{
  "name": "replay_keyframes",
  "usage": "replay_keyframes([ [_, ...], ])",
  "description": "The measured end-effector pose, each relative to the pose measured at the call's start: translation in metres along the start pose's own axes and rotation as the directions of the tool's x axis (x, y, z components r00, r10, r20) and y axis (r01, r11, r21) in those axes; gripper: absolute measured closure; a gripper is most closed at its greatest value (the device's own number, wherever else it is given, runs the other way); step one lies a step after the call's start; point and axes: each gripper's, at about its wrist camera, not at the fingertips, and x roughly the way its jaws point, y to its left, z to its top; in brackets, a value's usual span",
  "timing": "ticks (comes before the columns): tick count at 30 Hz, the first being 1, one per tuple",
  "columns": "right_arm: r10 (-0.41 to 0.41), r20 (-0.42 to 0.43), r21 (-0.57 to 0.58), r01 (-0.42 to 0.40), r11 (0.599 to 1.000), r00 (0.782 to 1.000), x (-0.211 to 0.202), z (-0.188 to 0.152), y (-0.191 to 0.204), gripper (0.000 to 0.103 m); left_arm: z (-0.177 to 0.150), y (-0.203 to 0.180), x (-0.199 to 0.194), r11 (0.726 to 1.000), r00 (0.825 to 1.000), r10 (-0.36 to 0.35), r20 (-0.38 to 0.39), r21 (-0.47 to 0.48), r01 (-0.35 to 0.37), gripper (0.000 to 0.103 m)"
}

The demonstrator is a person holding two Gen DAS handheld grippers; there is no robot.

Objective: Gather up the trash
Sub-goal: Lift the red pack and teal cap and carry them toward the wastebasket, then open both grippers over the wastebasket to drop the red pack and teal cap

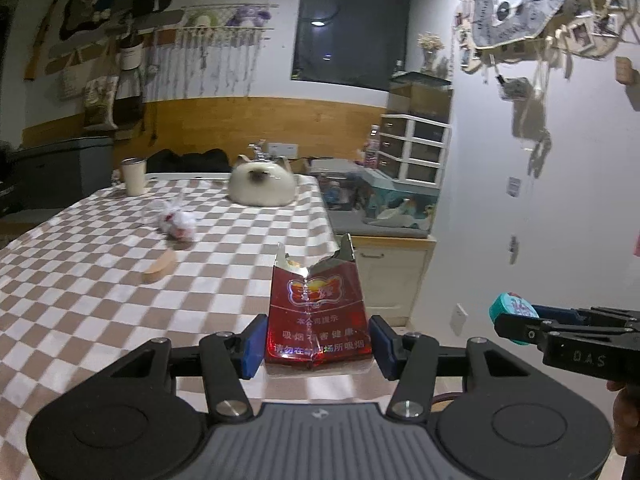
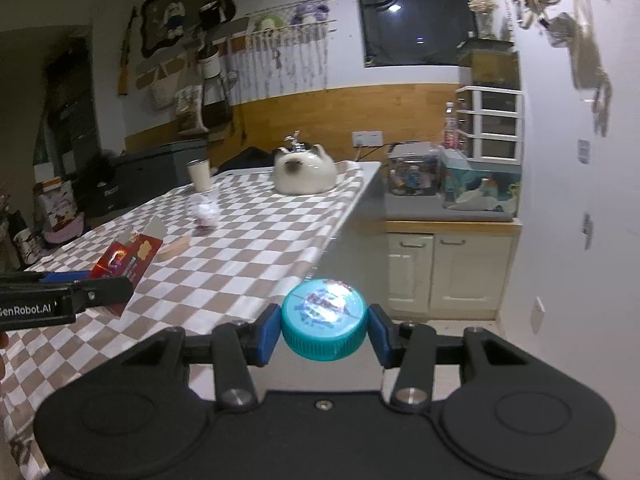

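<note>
Above a tabletop (image 1: pixel 80 280) covered in a brown-and-white checked cloth, two hand-held black tongs with blue pads each carry a piece of trash. Left tongs (image 1: pixel 318 340) pinch a torn-open red cigarette pack (image 1: pixel 318 312) by its lower sides, holding it upright just past the tabletop's right edge. Right tongs (image 2: pixel 324 330) pinch a teal bottle cap (image 2: pixel 324 318) by its ribbed rim, its printed top turned toward the camera, over the floor beside the tabletop's edge.

From the left wrist view, the right tongs reach in from the right edge with the cap at their tips, lifted clear of the cloth. From the right wrist view, the left tongs enter from the left with the red pack tilted above the checks.

Farther back on the cloth lie a crumpled clear wrapper (image 1: pixel 176 220) with red and white marks and, nearer, a small tan oblong item (image 1: pixel 160 268). A pale cup (image 1: pixel 134 176) stands near the far left corner, and a cream cat-shaped ceramic piece (image 1: pixel 262 184) sits at the far end. Beyond the tabletop's right side stands a low cabinet (image 2: pixel 448 268), topped with a fish tank (image 2: pixel 480 188).
</note>
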Motion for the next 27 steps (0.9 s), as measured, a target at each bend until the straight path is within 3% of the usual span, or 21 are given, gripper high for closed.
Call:
replay_keyframes([
  [14,-0.108,0.000,0.079,0.108,0.991,0.994,-0.034,-0.022,-0.080,0.055,-0.007,-0.086,0.020,0.992,0.994,-0.105,-0.030,0.068,0.107,0.049],
  [27,-0.156,-0.055,0.148,0.163,0.975,0.986,-0.040,-0.051,-0.142,0.055,-0.030,-0.156,0.067,0.972,0.968,-0.198,-0.152,0.097,0.214,0.049],
])
